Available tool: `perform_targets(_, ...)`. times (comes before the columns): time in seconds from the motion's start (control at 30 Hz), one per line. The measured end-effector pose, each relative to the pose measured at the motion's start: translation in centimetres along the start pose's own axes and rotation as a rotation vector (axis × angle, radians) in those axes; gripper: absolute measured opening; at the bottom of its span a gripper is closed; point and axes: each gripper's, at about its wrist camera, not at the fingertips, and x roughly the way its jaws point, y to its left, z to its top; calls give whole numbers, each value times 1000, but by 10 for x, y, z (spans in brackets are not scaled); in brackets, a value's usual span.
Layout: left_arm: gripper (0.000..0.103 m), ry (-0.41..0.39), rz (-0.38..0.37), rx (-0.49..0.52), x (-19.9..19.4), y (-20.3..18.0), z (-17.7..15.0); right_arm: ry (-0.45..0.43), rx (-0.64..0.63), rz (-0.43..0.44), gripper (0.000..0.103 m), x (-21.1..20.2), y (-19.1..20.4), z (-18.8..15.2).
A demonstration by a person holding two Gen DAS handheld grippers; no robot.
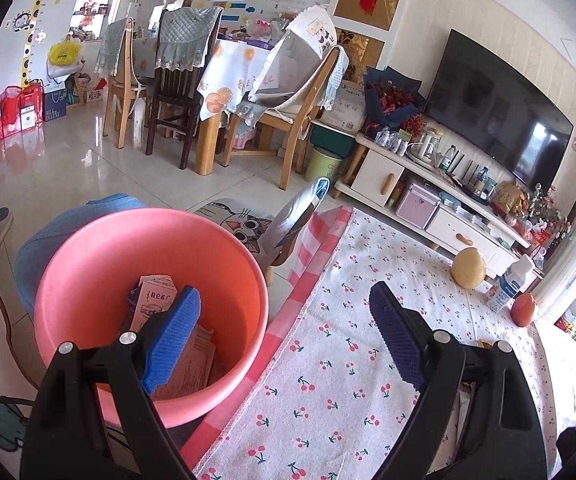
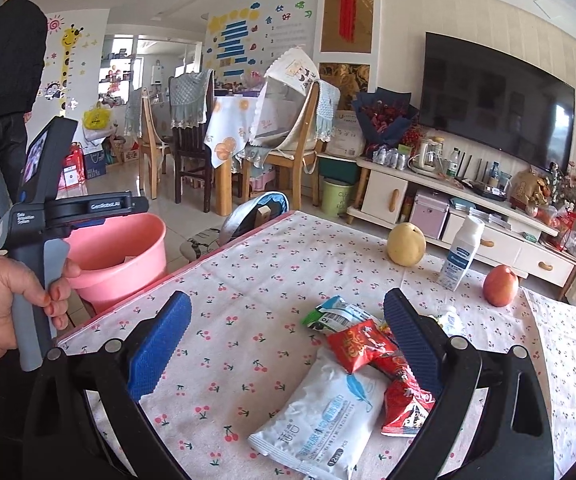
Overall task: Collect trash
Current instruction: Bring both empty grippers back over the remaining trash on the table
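The trash on the table is a small pile near the front edge, toward the right side. There is a big white packet (image 2: 324, 412), a red wrapper (image 2: 362, 343) lying partly on top of it, another red wrapper (image 2: 406, 408) beside it, and a green and white wrapper (image 2: 334, 312) just behind them. A small crumpled bit (image 2: 450, 318) lies close by, but I cannot tell what it is.

The right gripper (image 2: 288, 344) hangs over this pile with its jaws wide apart. The pile sits between the blue pads, and nothing is held yet.

The pink bucket (image 1: 87, 280) stands down beside the left edge of the table (image 1: 368, 360). Some cardboard pieces and a small box (image 1: 155, 300) are already inside it. So some trash looks picked up and dropped in.

The left gripper (image 1: 283, 336) is above the bucket and the table's left edge. Its jaws are wide open and it holds nothing.

The wrappers still need to go in the bucket, so I think the job is only part done.

Farther back, near the far right corner, are a yellow pear (image 2: 406, 244), a white bottle (image 2: 462, 252) and a red apple (image 2: 500, 284). The fruit does not look like trash. The bottle may be, but I cannot tell.
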Motion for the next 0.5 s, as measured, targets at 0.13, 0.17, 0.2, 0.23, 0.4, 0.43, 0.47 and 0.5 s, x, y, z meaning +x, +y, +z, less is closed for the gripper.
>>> perform_targets(0.13, 87, -8, -8, 21, -5, -5, -4, -5, 15, -11, 96, -3, -9, 0)
perform_targets(0.17, 87, -8, -11, 25, -7, -6, -4, -6, 19, -15, 96, -4, -11, 0)
perform_targets(0.2, 87, -9, -12, 28, -8, -6, -5, -8, 23, -18, 96, -4, -14, 0)
perform_targets(0.23, 87, -9, -13, 30, -9, -7, -6, -9, 28, -20, 96, -5, -16, 0)
perform_targets(0.4, 87, -13, -29, 38, -16, -8, -11, -11, 60, -25, 96, -9, -26, 0)
perform_targets(0.43, 87, -13, -30, 41, -17, -9, -12, -10, 66, -25, 96, -10, -28, 0)
perform_targets(0.47, 87, -12, -31, 43, -18, -9, -13, -9, 71, -25, 96, -11, -29, -1)
perform_targets(0.5, 87, -11, -32, 45, -19, -9, -14, -9, 76, -26, 96, -11, -30, -1)
